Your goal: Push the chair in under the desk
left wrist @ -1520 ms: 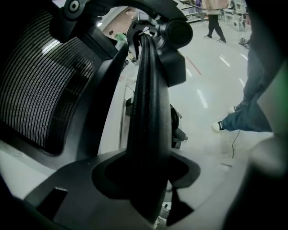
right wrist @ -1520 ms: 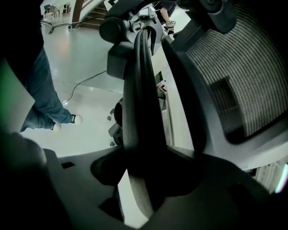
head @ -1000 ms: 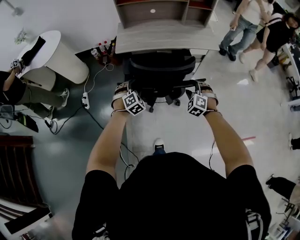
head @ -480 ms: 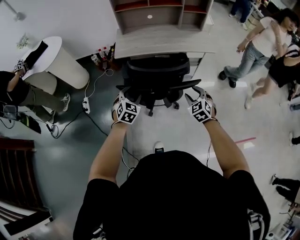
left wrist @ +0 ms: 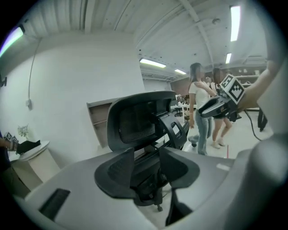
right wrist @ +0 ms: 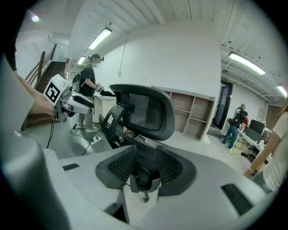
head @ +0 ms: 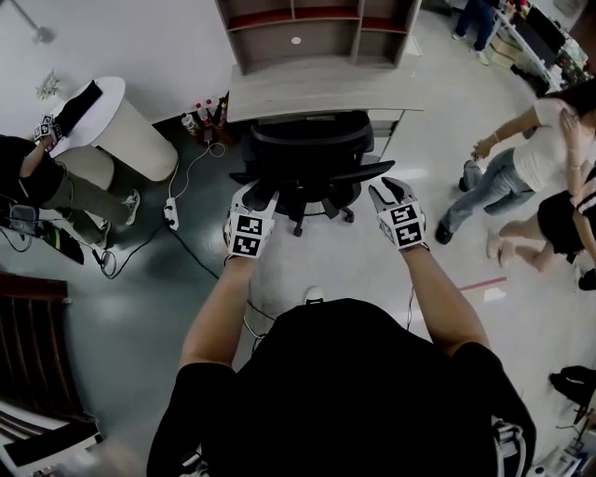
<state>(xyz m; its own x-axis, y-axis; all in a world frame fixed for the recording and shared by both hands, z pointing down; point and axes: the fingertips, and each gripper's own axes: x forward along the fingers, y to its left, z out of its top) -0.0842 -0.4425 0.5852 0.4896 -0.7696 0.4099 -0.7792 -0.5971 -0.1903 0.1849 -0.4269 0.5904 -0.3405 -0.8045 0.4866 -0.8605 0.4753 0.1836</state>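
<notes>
Head view from above: the chair (head: 312,154) stands with its seat tucked beneath the front edge of the table (head: 317,91). Its headrest and backrest lie just beside that edge, its wheeled base shows on the floor behind. The left tool (head: 258,196) and right tool (head: 386,194) hang just behind the backrest, one at each side, apart from the chair.

Left and right gripper views: each tool's jaws stand moderately apart and are closing. Only the chair's back and base show beyond the gap, and neither pad presses on any part of it.

The push appears largely complete, since the seat is already under the tabletop. What may remain is a small final nudge, should the backrest need to meet the table edge, and lowering the tools. An open shelf unit (head: 317,28) sits on the table, and a power strip (head: 170,212) lies on the floor at left.
</notes>
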